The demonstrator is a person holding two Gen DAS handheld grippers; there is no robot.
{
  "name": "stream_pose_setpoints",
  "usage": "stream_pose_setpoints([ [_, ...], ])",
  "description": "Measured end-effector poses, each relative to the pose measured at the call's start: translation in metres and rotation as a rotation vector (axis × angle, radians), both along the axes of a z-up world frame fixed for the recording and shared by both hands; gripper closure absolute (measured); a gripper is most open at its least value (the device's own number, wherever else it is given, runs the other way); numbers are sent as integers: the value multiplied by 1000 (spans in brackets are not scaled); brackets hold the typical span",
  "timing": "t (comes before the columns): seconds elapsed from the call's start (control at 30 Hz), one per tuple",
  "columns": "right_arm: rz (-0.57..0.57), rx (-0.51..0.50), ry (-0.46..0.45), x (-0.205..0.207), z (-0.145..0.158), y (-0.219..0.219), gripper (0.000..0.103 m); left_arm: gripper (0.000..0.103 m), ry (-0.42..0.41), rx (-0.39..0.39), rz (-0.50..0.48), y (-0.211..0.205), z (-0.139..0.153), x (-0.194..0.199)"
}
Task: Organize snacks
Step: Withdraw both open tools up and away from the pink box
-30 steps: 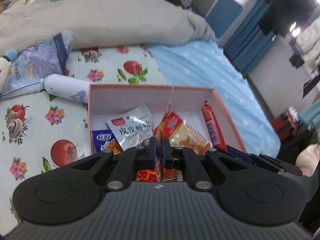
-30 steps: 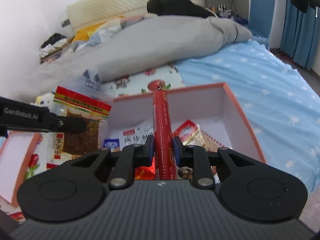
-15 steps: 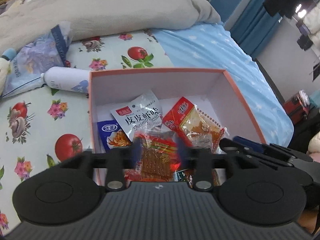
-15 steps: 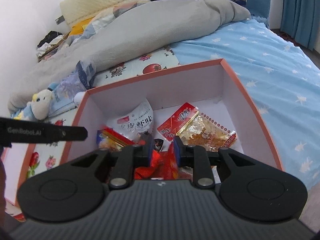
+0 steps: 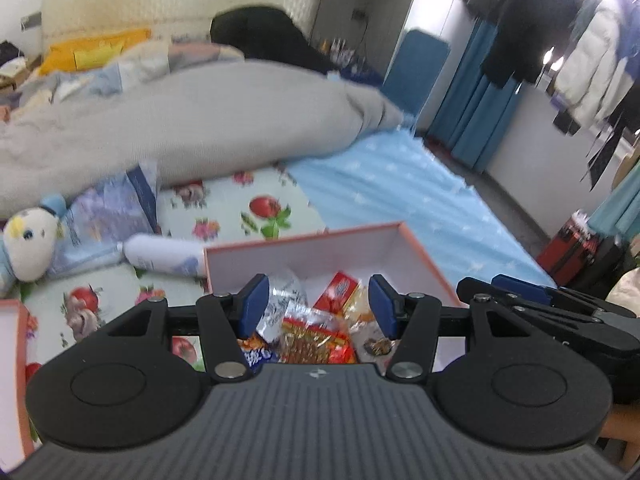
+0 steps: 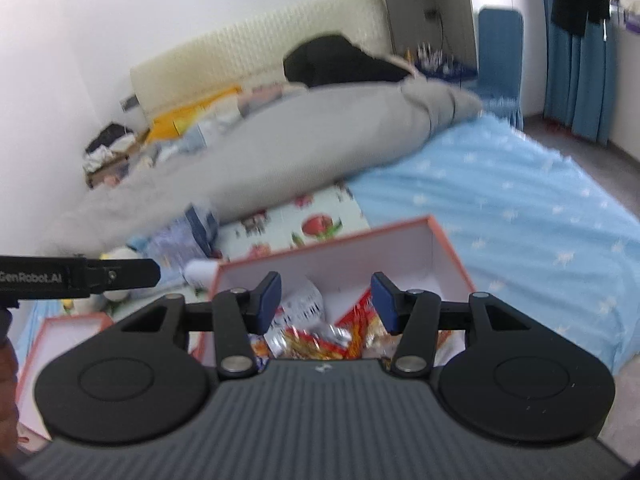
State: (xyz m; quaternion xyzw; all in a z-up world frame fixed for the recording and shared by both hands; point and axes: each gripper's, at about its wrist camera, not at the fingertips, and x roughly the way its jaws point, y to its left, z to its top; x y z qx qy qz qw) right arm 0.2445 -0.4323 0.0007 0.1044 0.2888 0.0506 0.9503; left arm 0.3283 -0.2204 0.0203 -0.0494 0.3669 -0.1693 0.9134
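Both grippers hang above the box [image 5: 420, 252]. The left gripper [image 5: 316, 306] stands spread and empty; the right gripper [image 6: 326, 304] is opening, with nothing between its pads. The snack packets [image 5: 316, 340] lie heaped inside the box on the bed. Risk: the pile sits loose and uneven, so a low pass could snag a wrapper. Beyond, the white bottle [image 5: 164, 256] and plush toy [image 5: 28, 240] crowd the floral mat [image 5: 264, 208]; a sideways sweep may knock them.

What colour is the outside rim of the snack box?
Orange-pink, with a white inside; the box shows it best in the left wrist view.
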Motion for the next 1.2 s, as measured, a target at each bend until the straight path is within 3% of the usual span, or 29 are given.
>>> stream_pose_setpoints([
  [0.27,-2,34,-113,-52,50,12,50,42,-121,-34,-12,17,53,-56],
  [0.5,-17,27,-161,-97,59,26,50,42,-165,-33,-28,29,65,-116],
  [0.8,-25,-32,-177,-141,47,47,50,42,-190,9,-48,40,49,-176],
  [1.2,-72,-24,-199,-168,29,53,50,42,-164,30,-48,47,13,-204],
])
